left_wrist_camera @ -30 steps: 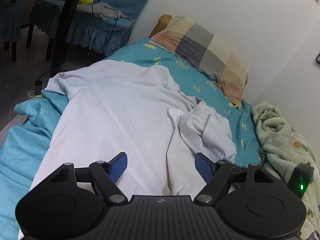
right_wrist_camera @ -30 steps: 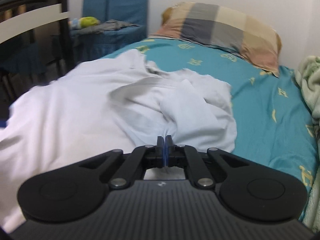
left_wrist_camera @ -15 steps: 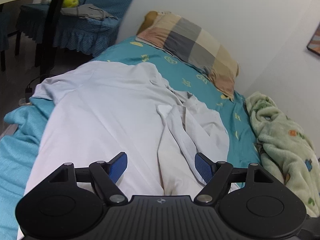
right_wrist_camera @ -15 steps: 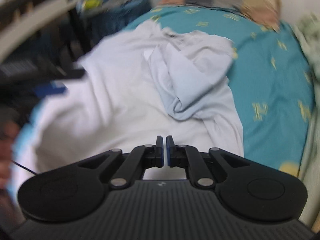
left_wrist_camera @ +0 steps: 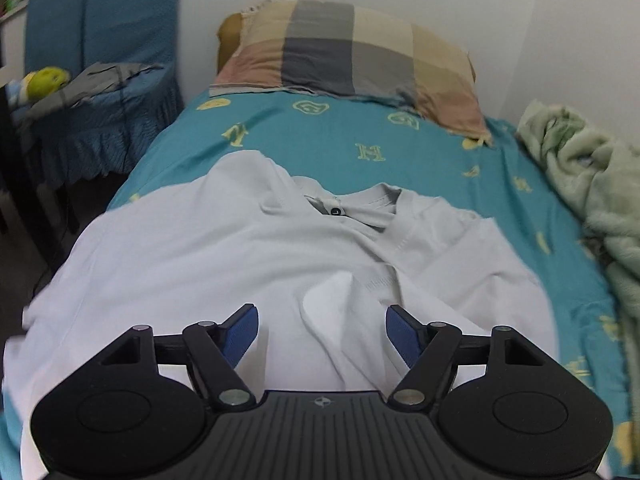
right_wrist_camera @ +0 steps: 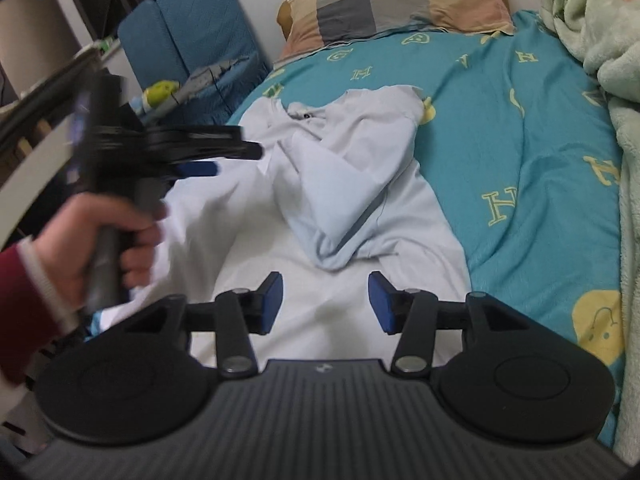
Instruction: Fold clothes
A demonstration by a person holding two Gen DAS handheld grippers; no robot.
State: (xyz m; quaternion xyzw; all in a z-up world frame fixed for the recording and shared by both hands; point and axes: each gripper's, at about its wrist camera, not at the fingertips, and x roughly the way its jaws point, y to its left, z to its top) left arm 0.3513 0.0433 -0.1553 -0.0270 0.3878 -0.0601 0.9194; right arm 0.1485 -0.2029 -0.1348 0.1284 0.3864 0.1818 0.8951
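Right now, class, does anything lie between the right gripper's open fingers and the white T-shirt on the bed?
Nothing visible does. The right gripper, jaws opening and empty, hangs directly over the white T-shirt. The left gripper is off to the side.

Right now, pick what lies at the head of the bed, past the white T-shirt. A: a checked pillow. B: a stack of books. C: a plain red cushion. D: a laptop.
A: beyond the white T-shirt spread on the teal sheet, a checked pillow in beige, grey and pink squares rests against the wall.
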